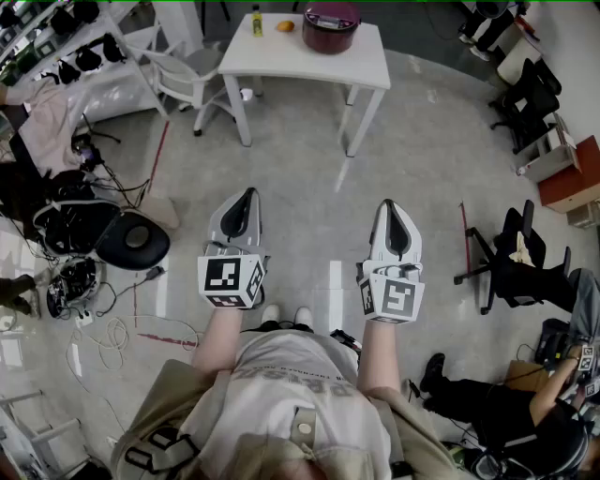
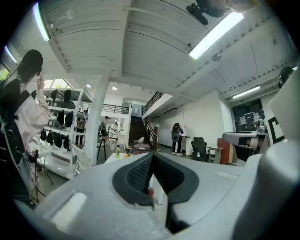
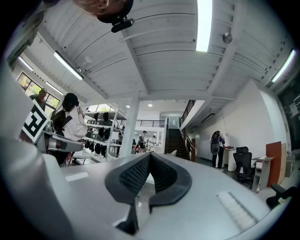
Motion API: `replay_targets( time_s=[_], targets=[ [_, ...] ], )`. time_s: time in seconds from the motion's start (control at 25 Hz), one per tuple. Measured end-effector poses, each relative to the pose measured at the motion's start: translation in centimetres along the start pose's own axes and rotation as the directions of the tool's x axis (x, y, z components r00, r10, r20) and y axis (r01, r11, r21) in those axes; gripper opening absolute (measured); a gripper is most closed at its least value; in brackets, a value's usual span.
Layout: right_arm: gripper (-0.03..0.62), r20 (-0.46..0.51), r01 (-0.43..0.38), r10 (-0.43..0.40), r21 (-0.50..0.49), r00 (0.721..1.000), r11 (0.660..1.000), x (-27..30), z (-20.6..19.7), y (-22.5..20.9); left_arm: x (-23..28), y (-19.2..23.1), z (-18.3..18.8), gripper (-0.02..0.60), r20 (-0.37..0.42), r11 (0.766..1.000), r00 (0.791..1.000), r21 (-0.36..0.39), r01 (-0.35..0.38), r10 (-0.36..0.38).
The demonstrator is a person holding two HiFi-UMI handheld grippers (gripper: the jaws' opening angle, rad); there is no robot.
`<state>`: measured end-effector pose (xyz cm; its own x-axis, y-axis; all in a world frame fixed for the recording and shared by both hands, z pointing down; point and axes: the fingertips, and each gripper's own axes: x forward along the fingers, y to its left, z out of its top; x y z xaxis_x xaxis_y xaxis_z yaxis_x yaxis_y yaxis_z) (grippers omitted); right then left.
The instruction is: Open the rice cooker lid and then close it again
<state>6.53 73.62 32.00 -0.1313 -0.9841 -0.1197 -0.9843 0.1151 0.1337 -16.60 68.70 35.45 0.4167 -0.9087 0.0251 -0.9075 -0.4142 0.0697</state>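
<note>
Pale, glossy floor (image 1: 309, 187) with a faint mottled pattern fills the middle of the room, and a tangle of thin cables (image 1: 103, 328) lies on it at the left. At the far side stands a white, rectangular tabletop (image 1: 281, 58) on four straight legs. The rice cooker (image 1: 330, 26) sits near its far edge: a round, squat body in shiny dark maroon, with the domed lid lying down on top. Beside it on the same surface are a small round orange fruit (image 1: 285, 26) and a slim bottle (image 1: 256, 21) standing upright. A white moulded chair (image 1: 192, 75) is drawn up to the left end.

Both tools are held level over the bare floor, well apart from the rice cooker. The left tool (image 1: 248, 194) has a smooth light-grey shell that tapers to a point, with dark ribbed pads inside; its jaws are pressed together with nothing between them. The right tool (image 1: 391, 204) is of the same shape and finish, and its jaws likewise meet tip to tip, empty. Each carries a white cube printed with black square markers behind the jaws.
</note>
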Motion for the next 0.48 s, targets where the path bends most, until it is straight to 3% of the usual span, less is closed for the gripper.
replay_targets(
  time_s=[0.48],
  targets=[
    [0.000,-0.022,-0.014,0.014,-0.011,1.000,1.000,0.27,-0.69,0.29,0.26,0.20,-0.35,0.008,-0.017,1.000,1.000,0.010,-0.001,0.001]
  ],
)
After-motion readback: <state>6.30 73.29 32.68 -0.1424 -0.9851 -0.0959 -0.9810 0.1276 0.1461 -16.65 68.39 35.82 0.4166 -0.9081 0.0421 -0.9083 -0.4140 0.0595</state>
